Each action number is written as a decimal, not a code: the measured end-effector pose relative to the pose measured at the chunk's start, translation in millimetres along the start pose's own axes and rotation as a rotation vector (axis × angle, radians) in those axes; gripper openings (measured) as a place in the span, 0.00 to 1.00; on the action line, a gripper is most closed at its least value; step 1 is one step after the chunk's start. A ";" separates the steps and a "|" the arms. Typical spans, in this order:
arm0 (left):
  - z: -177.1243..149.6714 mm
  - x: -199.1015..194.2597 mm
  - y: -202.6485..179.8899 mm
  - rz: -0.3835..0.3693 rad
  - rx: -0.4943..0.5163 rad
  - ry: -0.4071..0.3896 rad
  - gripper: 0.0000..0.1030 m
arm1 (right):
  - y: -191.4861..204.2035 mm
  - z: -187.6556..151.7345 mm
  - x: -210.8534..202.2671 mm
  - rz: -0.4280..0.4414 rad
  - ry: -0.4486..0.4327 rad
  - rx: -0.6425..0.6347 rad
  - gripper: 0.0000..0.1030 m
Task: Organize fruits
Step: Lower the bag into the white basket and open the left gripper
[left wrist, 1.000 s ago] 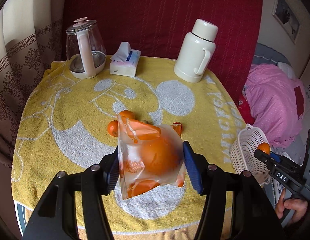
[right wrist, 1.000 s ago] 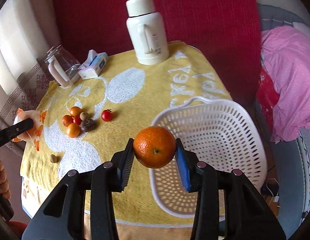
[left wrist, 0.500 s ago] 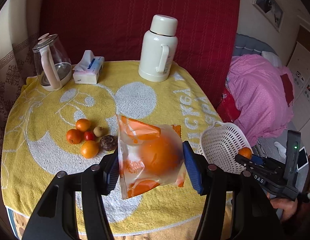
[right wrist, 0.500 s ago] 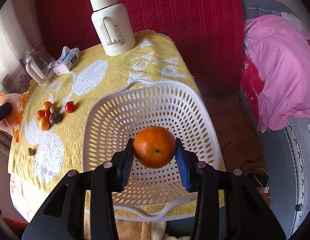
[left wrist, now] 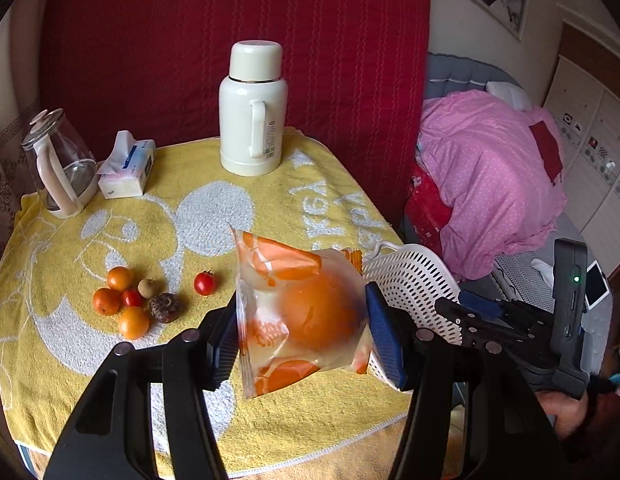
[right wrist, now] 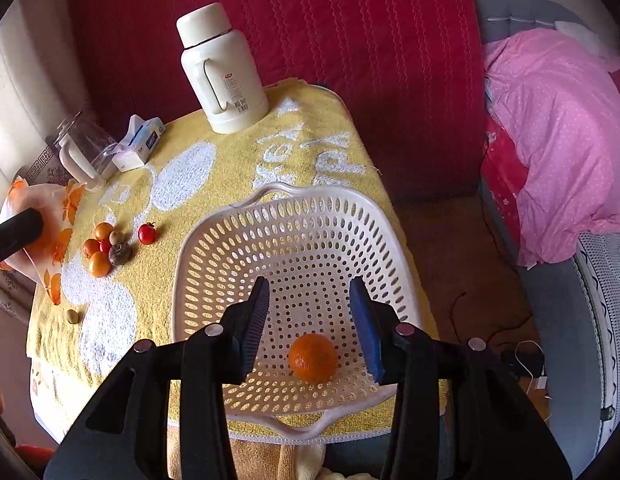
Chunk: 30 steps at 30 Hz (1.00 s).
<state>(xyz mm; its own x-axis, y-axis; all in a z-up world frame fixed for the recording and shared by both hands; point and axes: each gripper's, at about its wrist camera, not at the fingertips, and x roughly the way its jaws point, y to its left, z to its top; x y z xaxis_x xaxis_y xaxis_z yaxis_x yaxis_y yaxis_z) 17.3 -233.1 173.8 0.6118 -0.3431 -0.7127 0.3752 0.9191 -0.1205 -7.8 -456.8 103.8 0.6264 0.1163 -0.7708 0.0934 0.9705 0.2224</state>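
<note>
My left gripper (left wrist: 301,320) is shut on a clear plastic bag with an orange inside (left wrist: 305,312), held above the table's front; the bag also shows in the right wrist view (right wrist: 37,216). My right gripper (right wrist: 310,320) is open above the white perforated basket (right wrist: 293,216), and a loose orange (right wrist: 313,357) lies on the basket floor below it. The basket (left wrist: 414,276) and right gripper (left wrist: 470,312) show at right in the left wrist view. A cluster of small fruits (left wrist: 129,300) and a cherry tomato (left wrist: 204,283) lie on the yellow towel.
A white thermos (left wrist: 251,108), a tissue pack (left wrist: 127,170) and a glass kettle (left wrist: 57,168) stand at the table's back. A small brown fruit (right wrist: 72,316) lies near the towel's front left edge. A pink quilt (left wrist: 490,176) lies on the bed to the right.
My right gripper moved over the basket, opened and let the orange drop onto the basket floor. My left gripper swung right with the bagged orange still in it.
</note>
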 end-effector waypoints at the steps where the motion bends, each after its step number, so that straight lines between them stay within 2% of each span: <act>1: 1.7 1.1 -4.0 -0.009 0.006 0.000 0.56 | -2.7 0.4 -2.8 -0.003 -0.008 0.007 0.43; 3: 5.1 4.1 -11.8 -0.029 0.017 0.002 0.56 | -8.8 1.6 -10.2 -0.015 -0.031 0.021 0.53; 4: 6.1 4.8 -16.3 -0.039 0.024 0.003 0.56 | -11.3 2.3 -14.2 -0.023 -0.043 0.025 0.54; 11: 9.9 22.1 -41.9 -0.117 0.063 0.028 0.56 | -33.8 2.6 -42.0 -0.076 -0.104 0.070 0.57; 19: 6.0 50.4 -63.2 -0.181 0.091 0.096 0.57 | -47.0 -1.8 -49.2 -0.099 -0.107 0.108 0.58; 20: 6.8 49.7 -64.7 -0.192 0.094 0.090 0.58 | -47.3 -1.3 -49.4 -0.099 -0.107 0.111 0.58; 23: 9.1 44.6 -67.6 -0.193 0.114 0.059 0.74 | -45.6 0.5 -48.5 -0.097 -0.109 0.113 0.58; 25: 9.5 42.9 -65.0 -0.185 0.114 0.056 0.75 | -43.9 1.0 -48.2 -0.090 -0.112 0.111 0.58; 28: 10.2 40.4 -54.9 -0.163 0.090 0.060 0.76 | -39.2 1.7 -47.9 -0.075 -0.121 0.112 0.67; 30: 10.4 36.2 -46.7 -0.135 0.080 0.051 0.83 | -33.9 2.6 -46.7 -0.068 -0.125 0.108 0.70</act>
<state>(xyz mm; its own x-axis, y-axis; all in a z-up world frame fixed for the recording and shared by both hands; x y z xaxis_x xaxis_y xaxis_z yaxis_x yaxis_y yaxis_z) 29.2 -290.4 160.8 0.5168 -0.4507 -0.7279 0.5074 0.8460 -0.1637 -38.2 -495.7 133.9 0.7064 0.0173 -0.7076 0.2171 0.9462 0.2398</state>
